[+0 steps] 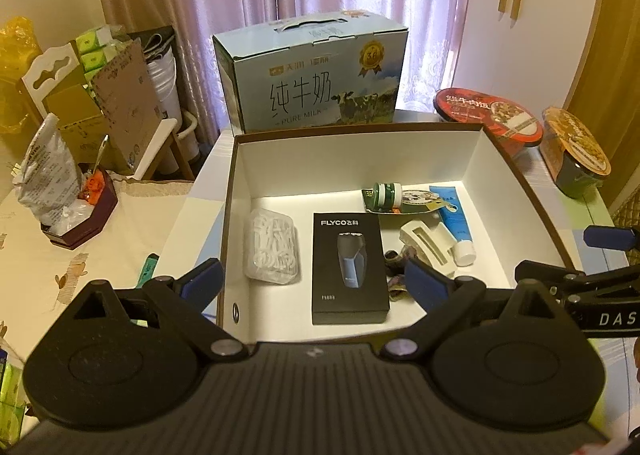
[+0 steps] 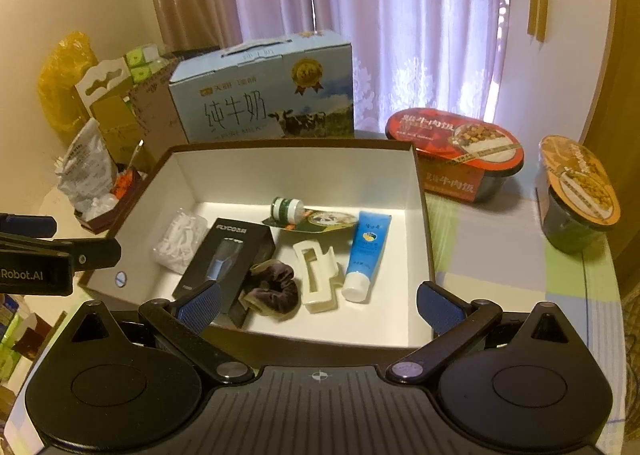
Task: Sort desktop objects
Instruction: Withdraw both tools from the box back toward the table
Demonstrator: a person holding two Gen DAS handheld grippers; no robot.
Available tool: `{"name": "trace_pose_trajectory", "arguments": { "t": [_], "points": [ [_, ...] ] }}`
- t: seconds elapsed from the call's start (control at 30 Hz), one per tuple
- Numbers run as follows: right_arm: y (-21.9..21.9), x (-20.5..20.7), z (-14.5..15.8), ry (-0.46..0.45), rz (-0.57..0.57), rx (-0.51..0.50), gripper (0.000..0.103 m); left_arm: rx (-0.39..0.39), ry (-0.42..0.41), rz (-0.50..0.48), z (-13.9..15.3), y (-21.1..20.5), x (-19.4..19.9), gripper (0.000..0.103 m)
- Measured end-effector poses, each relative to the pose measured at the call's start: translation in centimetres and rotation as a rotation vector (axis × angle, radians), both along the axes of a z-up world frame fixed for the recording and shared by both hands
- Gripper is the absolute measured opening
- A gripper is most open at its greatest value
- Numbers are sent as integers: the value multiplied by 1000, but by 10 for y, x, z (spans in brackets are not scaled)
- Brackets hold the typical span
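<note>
Your left gripper (image 1: 312, 279) and right gripper (image 2: 318, 305) both gape wide, holding nothing, above the box (image 2: 416, 191). Inside, left to right: 1 floss pack (image 1: 272, 249), 1 shaver carton (image 1: 350, 267), 1 scrunchie (image 2: 276, 289), 1 bottle (image 2: 286, 210), 1 clip (image 2: 318, 275), 1 tube (image 2: 366, 251).

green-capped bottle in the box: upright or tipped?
Tipped. The bottle lies on its side on the floor of the box, green cap towards the left, resting against a flat packet.
</note>
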State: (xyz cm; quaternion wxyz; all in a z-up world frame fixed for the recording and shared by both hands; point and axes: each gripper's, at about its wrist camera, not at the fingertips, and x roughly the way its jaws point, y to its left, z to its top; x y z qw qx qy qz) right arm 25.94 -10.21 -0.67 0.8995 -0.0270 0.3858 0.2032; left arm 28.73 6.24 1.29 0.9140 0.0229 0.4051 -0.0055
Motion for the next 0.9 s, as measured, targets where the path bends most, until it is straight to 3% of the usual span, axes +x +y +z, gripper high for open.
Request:
{"name": "trace_pose_trajectory", "arguments": {
  "t": [0.5,0.9],
  "points": [
    [-14,-65,21,-76,50,12,101,-17,-56,-8,24,-13,-65,96],
    [-35,-112,7,-55,72,-17,101,-12,-47,-13,16,-20,-116,96]
  ]
}}
